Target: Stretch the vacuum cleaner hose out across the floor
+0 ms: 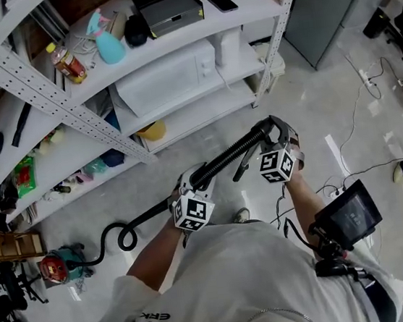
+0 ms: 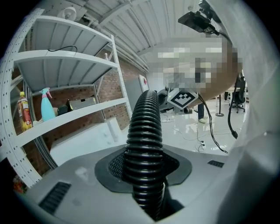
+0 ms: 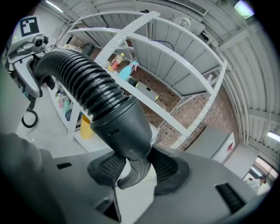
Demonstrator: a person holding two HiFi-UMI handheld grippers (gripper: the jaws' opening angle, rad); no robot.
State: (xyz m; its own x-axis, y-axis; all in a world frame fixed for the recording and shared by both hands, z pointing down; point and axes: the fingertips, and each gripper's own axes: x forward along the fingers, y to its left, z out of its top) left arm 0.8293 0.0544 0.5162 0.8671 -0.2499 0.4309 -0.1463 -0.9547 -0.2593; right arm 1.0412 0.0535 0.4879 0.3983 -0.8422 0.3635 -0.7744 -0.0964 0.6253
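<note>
A black ribbed vacuum hose [image 1: 230, 153] hangs in the air between my two grippers. The left gripper [image 1: 193, 183] is shut on the ribbed part [image 2: 144, 140], which runs up out of its jaws [image 2: 144, 173]. The right gripper [image 1: 275, 133] is shut on the smooth cuff and curved handle at the hose's end [image 3: 124, 131], squeezed between its pads [image 3: 133, 164]. Behind the left gripper the hose drops to the floor, curls in a loop [image 1: 123, 235] and runs to a red and teal vacuum cleaner [image 1: 57, 265] at the lower left.
White metal shelving [image 1: 193, 34] stands ahead with a microwave [image 1: 170, 80], a spray bottle [image 1: 108, 40] and bottles. A grey cabinet [image 1: 328, 2] is at the upper right. Cables [image 1: 351, 131] and a power strip lie on the shiny floor; chairs stand at the far right.
</note>
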